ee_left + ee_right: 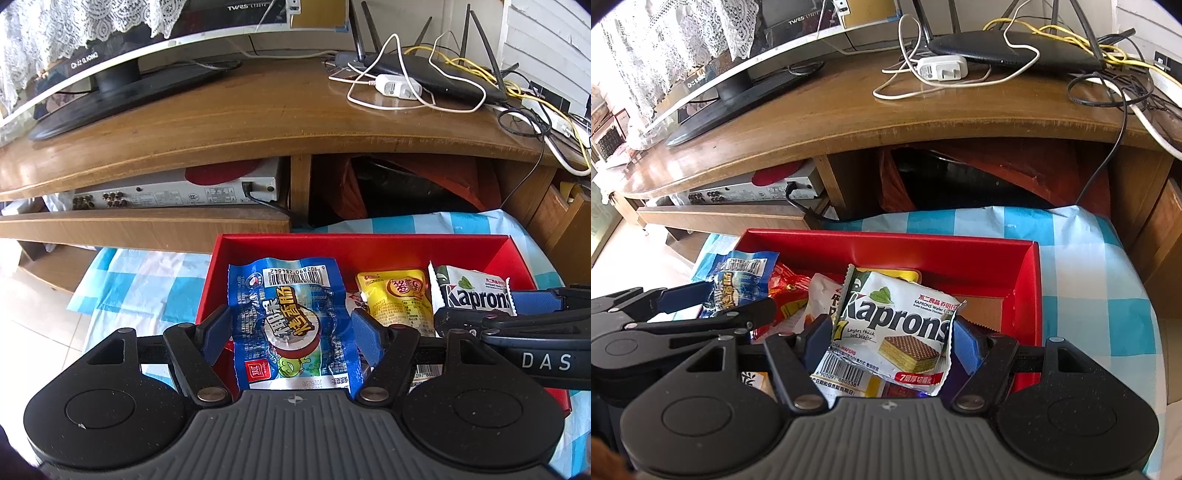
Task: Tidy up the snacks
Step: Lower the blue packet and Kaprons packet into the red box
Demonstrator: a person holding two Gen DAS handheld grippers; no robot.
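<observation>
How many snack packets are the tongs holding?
2. The blue sausage packet sits in the left tongs, the Kaprons wafer packet in the right tongs, both over the red box. More packets lie underneath, some partly hidden.

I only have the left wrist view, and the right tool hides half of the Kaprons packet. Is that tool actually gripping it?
Observer: Yes. The Kaprons packet sits between the right tool's pads, its edges touching both.
Operator: Anything between it and the blue packet?
Observer: A red-orange wrapper and a white packet lie in the red box, next to the blue packet.
Operator: Free room on the right side?
Observer: Yes, a patch of bare floor shows by the box's right wall.
</observation>
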